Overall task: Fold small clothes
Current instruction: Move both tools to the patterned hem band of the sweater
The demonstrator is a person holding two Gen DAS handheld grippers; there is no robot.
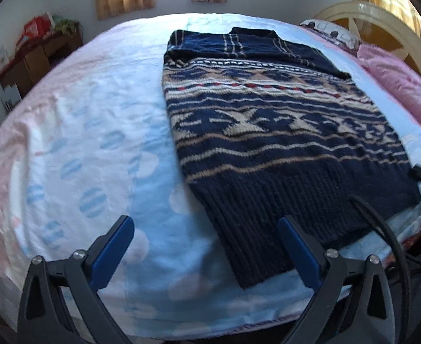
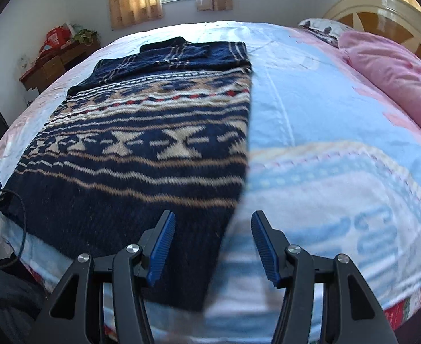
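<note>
Navy knitted sweater with tan and white patterned bands (image 1: 273,132) lies flat on the pale blue printed bed cover (image 1: 101,149), sleeves folded in, long axis running from ribbed hem at frame bottom to collar at top. Left tool (image 1: 206,246) released, straddling the hem's left corner. Right tool (image 2: 210,243) released, straddling the right corner. Thick, coarse, limp knit.

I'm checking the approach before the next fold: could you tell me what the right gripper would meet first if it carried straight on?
Most likely the near right corner of the sweater: the open right gripper straddles that edge, with the bedsheet just beside it.
</note>
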